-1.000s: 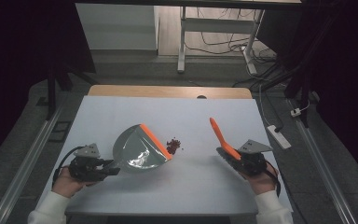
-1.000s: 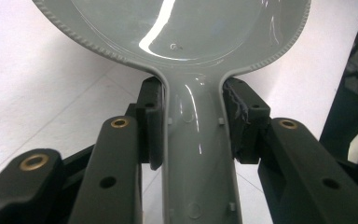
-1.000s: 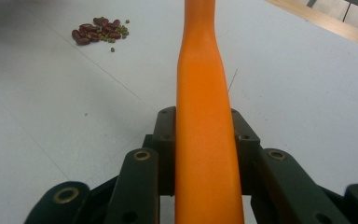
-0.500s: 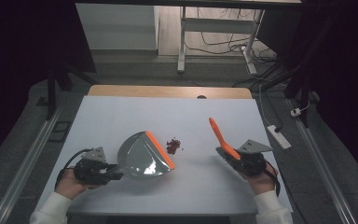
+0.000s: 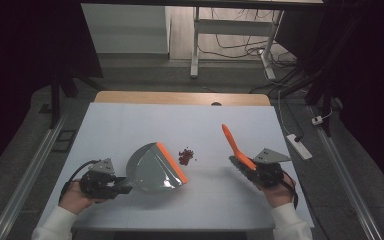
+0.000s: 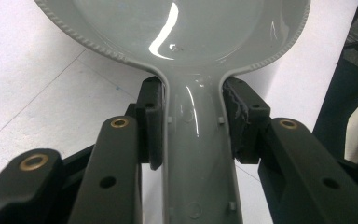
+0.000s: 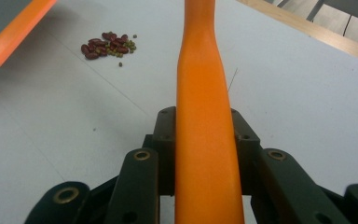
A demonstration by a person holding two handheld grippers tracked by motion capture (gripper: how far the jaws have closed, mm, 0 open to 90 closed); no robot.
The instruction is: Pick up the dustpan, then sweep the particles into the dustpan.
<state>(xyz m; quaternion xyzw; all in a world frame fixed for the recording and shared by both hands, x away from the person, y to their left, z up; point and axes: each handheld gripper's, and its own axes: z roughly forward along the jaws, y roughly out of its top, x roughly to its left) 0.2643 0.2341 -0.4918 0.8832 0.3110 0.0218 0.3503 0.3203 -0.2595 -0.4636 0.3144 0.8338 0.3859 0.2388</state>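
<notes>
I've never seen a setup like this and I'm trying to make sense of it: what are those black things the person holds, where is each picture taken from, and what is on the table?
A person sits at a white table and holds a hand-operated clamp, called a gripper, in each hand. No robot arm is involved.

The wide picture comes from a fixed camera overhead, looking down and forward. The other two come from small cameras riding on the grippers, looking along their black jaws.

The left gripper is clamped on the handle of a grey dustpan with an orange lip; its own camera shows the jaws pressing both sides of the handle. The right gripper is clamped on an orange brush handle; I cannot make out the bristles clearly.

Between the dustpan and the brush lies a small pile of beans, dark red with a few small green ones.
</notes>
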